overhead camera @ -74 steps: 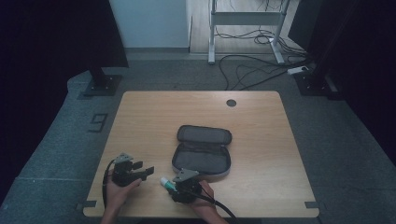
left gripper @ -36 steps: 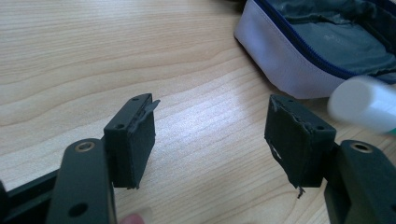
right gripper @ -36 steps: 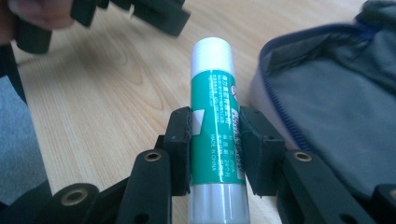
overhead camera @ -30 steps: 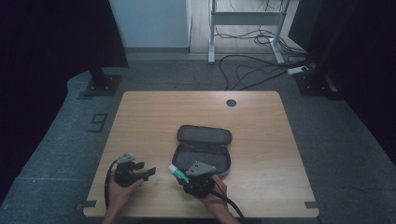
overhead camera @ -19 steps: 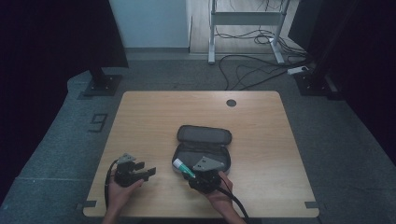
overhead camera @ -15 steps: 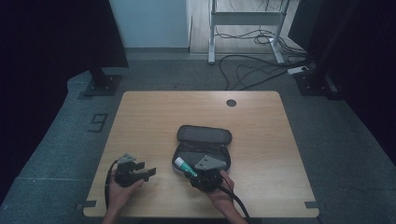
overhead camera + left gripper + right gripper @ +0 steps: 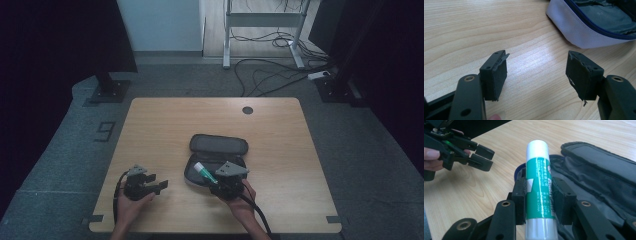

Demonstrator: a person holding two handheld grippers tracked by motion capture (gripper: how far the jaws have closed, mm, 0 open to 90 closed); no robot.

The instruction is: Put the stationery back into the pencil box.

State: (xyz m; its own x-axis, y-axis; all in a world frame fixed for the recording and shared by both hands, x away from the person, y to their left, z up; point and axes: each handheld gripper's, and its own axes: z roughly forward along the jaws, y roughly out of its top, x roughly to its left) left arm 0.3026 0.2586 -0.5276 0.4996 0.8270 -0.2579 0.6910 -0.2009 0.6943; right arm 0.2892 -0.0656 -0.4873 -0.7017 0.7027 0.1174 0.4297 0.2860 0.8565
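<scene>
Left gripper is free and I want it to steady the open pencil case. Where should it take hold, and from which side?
Judging by its pose, grip the near-left rim of the pencil case, where the pale padded wall stands up from the table beside the zipper. Come in low from the case's left, where the open left gripper already faces it. That stays away from the right gripper holding the glue stick over the case.

Left gripper (image 7: 161, 186) held low in one hand, jaws spread wide — right gripper (image 7: 214, 179) angled leftward, jaws clamped together.
</scene>
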